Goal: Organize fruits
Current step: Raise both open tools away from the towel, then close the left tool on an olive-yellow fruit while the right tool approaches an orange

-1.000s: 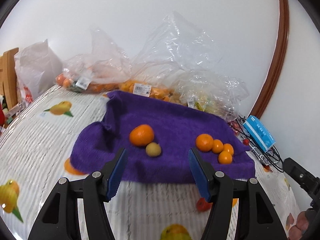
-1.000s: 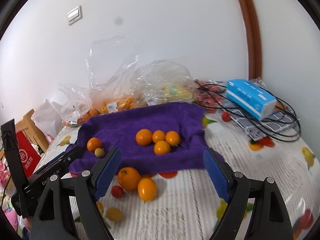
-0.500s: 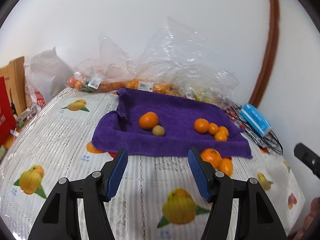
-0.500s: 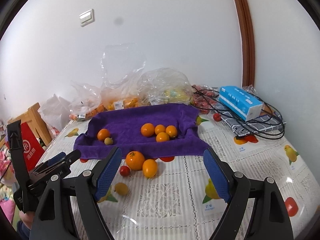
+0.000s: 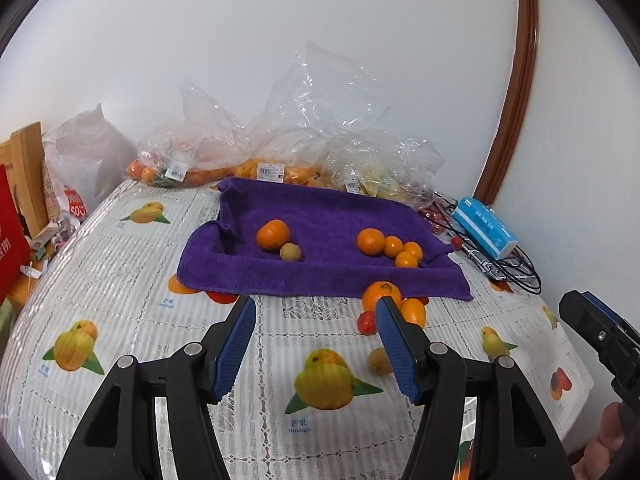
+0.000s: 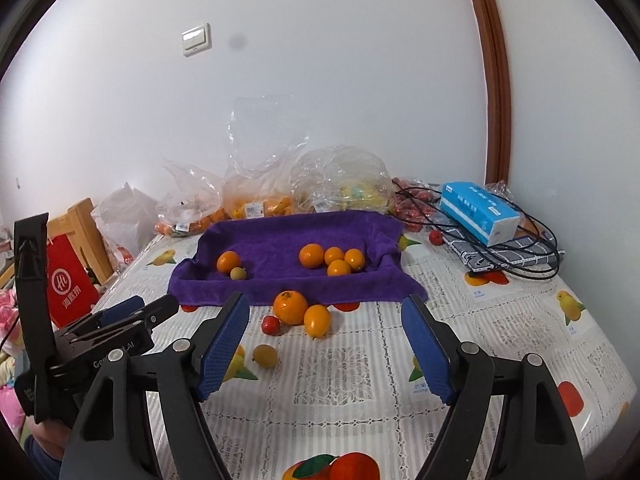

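Observation:
A purple towel (image 5: 320,216) (image 6: 280,240) lies on the table. On it sit an orange (image 5: 273,234) with a small greenish fruit (image 5: 290,251) at the left and a cluster of several small oranges (image 5: 390,247) (image 6: 334,258) at the right. In front of the towel lie a big orange (image 6: 290,306), a yellow-orange fruit (image 6: 317,321), a small red fruit (image 6: 271,325) and a small yellow-green fruit (image 6: 265,356). My left gripper (image 5: 316,340) is open and empty, back from the towel. My right gripper (image 6: 326,344) is open and empty above the loose fruits.
Clear plastic bags of fruit (image 5: 288,152) line the wall behind the towel. A blue tissue box (image 6: 478,214) and black cables (image 6: 520,256) lie at the right. A red bag (image 6: 68,284) and a wooden chair (image 6: 86,232) stand off the table's left edge.
Both grippers have pulled back and up from the towel, so more of the table and the loose fruits in front show. Both stay open and empty.

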{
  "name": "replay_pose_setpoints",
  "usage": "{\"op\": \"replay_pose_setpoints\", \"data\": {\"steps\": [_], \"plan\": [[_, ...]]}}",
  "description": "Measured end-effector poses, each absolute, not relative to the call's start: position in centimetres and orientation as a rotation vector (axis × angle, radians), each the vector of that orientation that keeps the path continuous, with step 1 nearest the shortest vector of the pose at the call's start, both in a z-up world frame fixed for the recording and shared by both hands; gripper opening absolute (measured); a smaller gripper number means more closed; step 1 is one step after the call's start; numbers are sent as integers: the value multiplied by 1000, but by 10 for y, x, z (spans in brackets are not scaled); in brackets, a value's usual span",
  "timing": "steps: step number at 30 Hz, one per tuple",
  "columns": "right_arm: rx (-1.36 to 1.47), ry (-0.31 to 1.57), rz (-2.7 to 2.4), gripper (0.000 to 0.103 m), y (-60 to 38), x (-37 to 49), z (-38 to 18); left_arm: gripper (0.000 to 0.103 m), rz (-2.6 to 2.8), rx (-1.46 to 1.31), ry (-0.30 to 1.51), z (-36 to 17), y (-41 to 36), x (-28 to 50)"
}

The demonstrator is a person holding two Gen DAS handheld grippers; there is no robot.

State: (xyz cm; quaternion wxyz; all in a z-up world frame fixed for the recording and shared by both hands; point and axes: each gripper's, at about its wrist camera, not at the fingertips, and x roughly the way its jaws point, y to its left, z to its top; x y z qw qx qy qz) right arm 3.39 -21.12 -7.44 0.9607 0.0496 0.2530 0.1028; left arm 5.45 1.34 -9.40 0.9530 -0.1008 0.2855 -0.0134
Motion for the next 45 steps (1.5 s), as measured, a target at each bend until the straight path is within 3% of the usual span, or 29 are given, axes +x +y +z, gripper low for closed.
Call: {"op": "replay_pose_setpoints", "data": {"steps": [10, 14, 23, 27, 40, 45], "plan": [[145, 579, 202, 79, -228, 55, -105, 61, -92, -191, 706, -124, 5, 71], [165, 621, 190, 65, -232, 69, -124, 61, -164, -170, 739, -133, -7, 75], [213, 657, 141, 64, -261, 77, -146, 60, -243, -38, 825, -158, -60, 102], [233, 667, 128, 64, -273, 78, -151, 28, -223, -26, 885, -172, -61, 112], [150, 712, 227, 64, -227, 108, -164, 28, -19, -8, 838, -158, 15, 141], [97, 730, 276, 56, -197, 130, -168, 28, 36, 18, 800, -160, 35, 154]]}}
